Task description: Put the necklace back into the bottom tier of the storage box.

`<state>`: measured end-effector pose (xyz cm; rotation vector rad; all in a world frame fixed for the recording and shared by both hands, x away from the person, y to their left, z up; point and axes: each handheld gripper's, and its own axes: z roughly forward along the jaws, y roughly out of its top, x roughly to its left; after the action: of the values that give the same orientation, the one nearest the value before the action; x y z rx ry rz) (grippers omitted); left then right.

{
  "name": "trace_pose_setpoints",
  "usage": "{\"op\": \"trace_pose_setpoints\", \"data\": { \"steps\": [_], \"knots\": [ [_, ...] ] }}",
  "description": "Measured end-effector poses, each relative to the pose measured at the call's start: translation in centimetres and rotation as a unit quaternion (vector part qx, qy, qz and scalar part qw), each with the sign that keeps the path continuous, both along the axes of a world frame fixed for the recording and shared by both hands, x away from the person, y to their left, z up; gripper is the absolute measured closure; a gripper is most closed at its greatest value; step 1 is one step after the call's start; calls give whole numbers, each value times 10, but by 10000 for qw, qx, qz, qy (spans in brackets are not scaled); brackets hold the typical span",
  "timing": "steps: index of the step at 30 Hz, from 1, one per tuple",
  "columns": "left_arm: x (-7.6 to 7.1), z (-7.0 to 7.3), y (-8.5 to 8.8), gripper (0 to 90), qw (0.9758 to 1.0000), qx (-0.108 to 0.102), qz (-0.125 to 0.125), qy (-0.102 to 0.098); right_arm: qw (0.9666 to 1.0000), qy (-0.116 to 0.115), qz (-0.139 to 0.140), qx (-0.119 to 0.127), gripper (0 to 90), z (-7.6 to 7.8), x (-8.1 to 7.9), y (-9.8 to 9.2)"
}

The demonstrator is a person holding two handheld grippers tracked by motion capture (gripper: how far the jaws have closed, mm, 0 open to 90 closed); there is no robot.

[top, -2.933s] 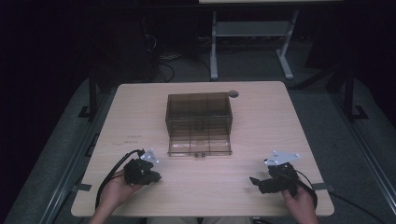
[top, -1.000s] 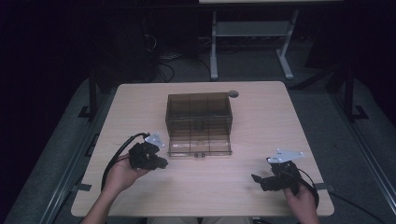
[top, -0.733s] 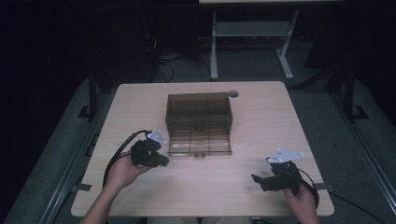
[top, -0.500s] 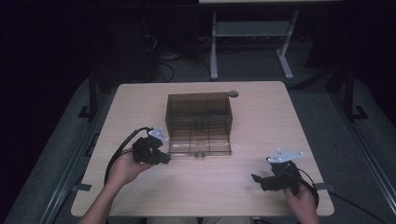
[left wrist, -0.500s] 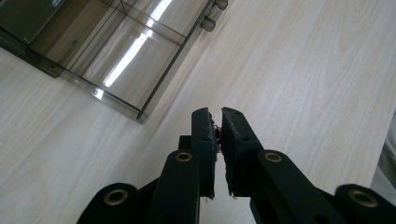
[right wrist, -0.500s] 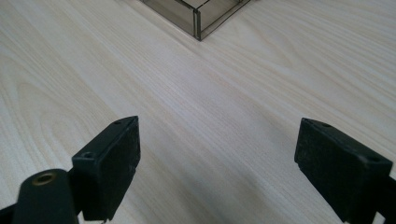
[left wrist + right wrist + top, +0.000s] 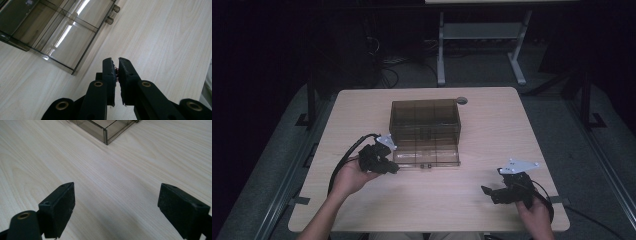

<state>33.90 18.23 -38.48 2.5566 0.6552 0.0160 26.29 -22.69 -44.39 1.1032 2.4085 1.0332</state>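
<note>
A smoky clear compartment box stands mid-table, its lid folded flat toward the front. My left gripper sits at the lid's front-left corner. Its jaws are shut, with only a thin slit and a tiny reddish speck between them in the left gripper view. There the lid lies just ahead and to the left. My right gripper rests near the front right of the table, apart from the box. It is open and holds nothing, and the box corner is far ahead of it.
A small grey round cap sits in the tabletop behind the box's right end. Bare wood lies between the two grippers. Beyond the table are a dark floor, cables and a metal stand.
My left gripper has moved from the front left of the table forward and right, up to the lid's front-left corner. The right gripper has barely shifted.
</note>
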Motion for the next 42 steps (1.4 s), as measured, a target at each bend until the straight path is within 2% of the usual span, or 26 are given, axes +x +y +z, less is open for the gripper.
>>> {"op": "trace_pose_setpoints", "data": {
  "steps": [6,16,24,29,42],
  "knots": [
    [0,1,0,834,10000,-9,-6,-31,10000,-60,-28,12,137,0,0,0],
    [5,2,1,834,10000,-68,42,3,10000,-35,-31,34,138,0,0,0],
    [11,11,-7,834,9999,-99,23,-65,10000,-27,-18,26,137,0,0,0],
    [17,14,-14,834,9999,-31,-48,-96,10000,-57,-13,18,138,1,0,-1],
    [26,13,-22,834,10000,-14,-59,-47,10000,-66,-4,16,137,1,0,0]
  ]
}}
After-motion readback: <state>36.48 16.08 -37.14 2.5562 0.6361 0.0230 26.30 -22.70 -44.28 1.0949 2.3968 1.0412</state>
